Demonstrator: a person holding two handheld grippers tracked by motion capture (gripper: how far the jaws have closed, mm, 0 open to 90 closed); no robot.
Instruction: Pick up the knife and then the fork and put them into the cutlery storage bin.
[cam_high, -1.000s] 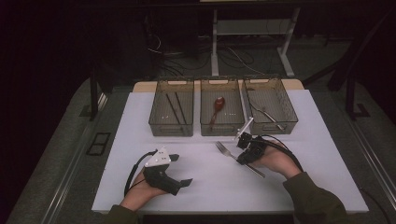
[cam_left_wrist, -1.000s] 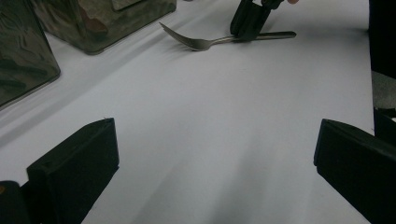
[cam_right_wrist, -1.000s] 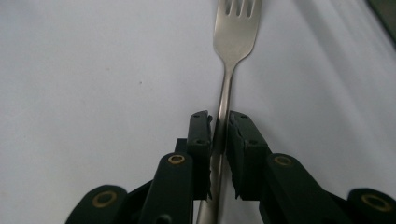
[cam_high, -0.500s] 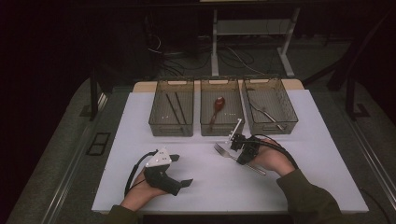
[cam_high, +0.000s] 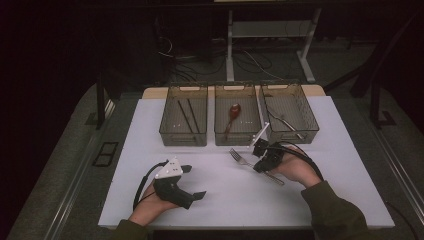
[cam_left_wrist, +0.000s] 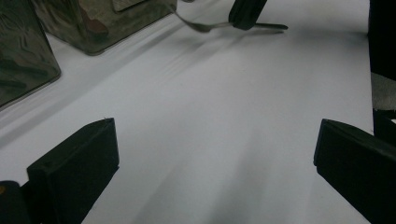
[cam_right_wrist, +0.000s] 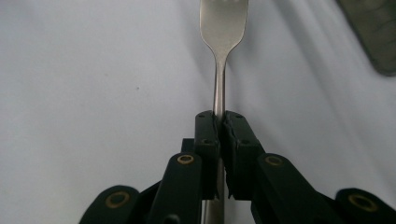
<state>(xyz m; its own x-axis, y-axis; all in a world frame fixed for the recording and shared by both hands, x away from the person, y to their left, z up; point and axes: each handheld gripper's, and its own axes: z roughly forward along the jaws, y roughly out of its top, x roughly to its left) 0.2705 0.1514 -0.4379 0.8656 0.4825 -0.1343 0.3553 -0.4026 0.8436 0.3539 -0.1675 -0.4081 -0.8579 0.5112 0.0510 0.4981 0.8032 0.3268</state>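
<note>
The right gripper (cam_high: 261, 161) has its fingers (cam_right_wrist: 207, 135) squeezed tight on the handle of the fork (cam_right_wrist: 223, 28), just over the white surface (cam_high: 220, 195) near the bins, while the left gripper (cam_high: 192, 182) rests with fingers (cam_left_wrist: 74, 168) wide open, holding nothing.

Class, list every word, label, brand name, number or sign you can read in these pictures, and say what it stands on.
None: no readable text stands on any thing.
Three bins: no label or number.
Fork, clamped in the right gripper: no brand mark on its handle.
Left gripper, its jaws apart: plain black, its grey plate unmarked.
White table: no marks.
</note>
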